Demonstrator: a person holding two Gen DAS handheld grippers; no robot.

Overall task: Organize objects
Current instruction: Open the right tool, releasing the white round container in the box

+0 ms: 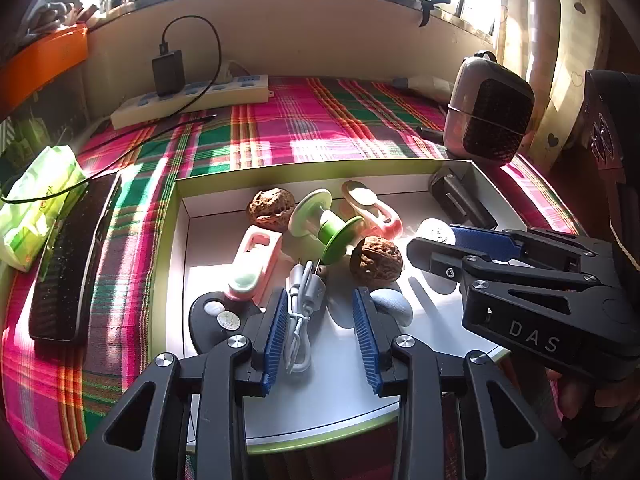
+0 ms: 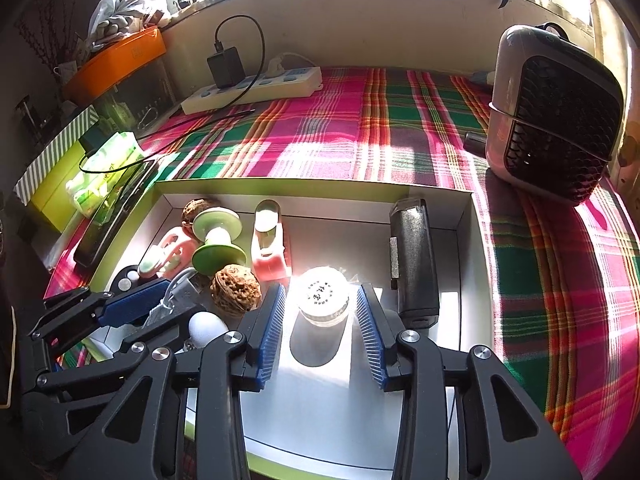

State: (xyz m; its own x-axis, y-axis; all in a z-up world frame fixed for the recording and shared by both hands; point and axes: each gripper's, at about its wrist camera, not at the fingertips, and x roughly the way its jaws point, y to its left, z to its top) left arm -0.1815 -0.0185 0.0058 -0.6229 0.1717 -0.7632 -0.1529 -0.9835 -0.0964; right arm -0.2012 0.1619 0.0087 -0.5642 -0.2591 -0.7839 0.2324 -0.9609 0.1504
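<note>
A shallow white box with a green rim (image 1: 176,216) (image 2: 474,240) holds small objects on the plaid cloth. My left gripper (image 1: 320,304) is open over a coiled white cable (image 1: 302,312), with a pale blue egg-shaped thing (image 1: 394,304) by its right finger. My right gripper (image 2: 320,300) is open around a small white-lidded jar (image 2: 324,294), its pads close to the lid; it also shows in the left wrist view (image 1: 438,240). Two walnuts (image 1: 376,262) (image 1: 271,206), a green spool (image 1: 326,224), two pink clips (image 1: 252,264) (image 1: 374,210) and a black case (image 2: 412,256) lie in the box.
A black disc with coins (image 1: 216,316) lies at the box's left. Left of the box are a black phone (image 1: 68,264) and a green tissue pack (image 1: 36,200). A power strip with charger (image 1: 192,96) is at the back; a small heater (image 2: 556,116) stands at right.
</note>
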